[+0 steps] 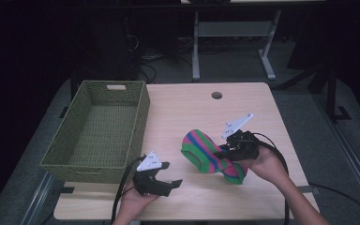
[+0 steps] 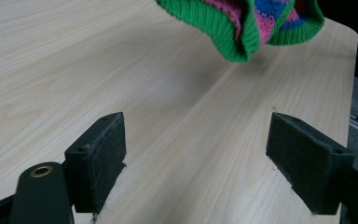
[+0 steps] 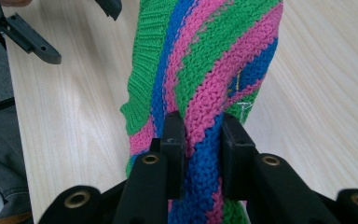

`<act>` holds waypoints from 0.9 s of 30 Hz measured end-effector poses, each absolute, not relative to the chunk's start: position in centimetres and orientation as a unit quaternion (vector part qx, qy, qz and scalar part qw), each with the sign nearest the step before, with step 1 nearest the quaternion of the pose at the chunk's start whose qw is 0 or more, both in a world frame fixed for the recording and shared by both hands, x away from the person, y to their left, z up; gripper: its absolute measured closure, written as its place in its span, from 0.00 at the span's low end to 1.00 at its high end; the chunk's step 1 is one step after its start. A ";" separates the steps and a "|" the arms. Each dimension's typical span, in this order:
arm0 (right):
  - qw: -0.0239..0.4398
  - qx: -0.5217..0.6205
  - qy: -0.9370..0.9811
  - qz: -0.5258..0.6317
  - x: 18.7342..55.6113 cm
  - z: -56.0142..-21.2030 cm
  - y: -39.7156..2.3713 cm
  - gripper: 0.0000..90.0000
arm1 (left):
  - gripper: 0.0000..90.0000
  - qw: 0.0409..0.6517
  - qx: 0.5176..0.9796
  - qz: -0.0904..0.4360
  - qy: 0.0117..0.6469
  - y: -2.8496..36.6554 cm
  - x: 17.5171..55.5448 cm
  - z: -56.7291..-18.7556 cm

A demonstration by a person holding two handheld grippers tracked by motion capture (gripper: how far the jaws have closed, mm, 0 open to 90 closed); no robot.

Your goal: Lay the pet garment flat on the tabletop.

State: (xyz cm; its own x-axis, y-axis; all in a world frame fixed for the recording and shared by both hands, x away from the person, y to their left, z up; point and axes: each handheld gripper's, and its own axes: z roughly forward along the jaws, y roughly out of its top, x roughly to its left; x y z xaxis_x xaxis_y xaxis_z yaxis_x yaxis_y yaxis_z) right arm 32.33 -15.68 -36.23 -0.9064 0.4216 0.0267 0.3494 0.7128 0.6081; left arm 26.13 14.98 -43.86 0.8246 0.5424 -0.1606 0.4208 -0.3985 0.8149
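My right gripper [image 1: 228,149] clamps the striped knit hat [image 1: 206,152] right of the wicker basket [image 1: 122,140], so my left gripper [image 1: 165,180], jaws spread, should pinch its green cuff squarely.

Basket [image 1: 101,129] walls off left; bare table [image 1: 187,105] ahead

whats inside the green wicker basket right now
The green basket shows a bare woven floor with nothing lying on it. Its near wall hides the strip of floor just behind it, so that edge can't be checked.
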 end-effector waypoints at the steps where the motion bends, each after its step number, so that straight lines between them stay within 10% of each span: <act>1: 0.054 0.211 0.923 0.316 32.3 -36.4 -15.6 0.82 | 0.22 0.466 0.834 0.066 0.289 15.0 26.1 -43.9; 27: 0.036 0.203 0.938 0.278 33.8 -41.5 -12.7 0.80 | 0.22 0.467 0.832 0.063 0.293 15.2 26.0 -43.8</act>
State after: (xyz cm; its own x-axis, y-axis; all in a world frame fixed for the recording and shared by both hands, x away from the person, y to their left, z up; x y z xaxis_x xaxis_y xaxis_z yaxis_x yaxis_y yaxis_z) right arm 33.80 -12.70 -41.45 -0.9149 0.4010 0.0454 0.3609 0.7627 0.5367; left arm 26.00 15.25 -43.77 0.8198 0.5473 -0.1685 0.4287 -0.3914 0.8142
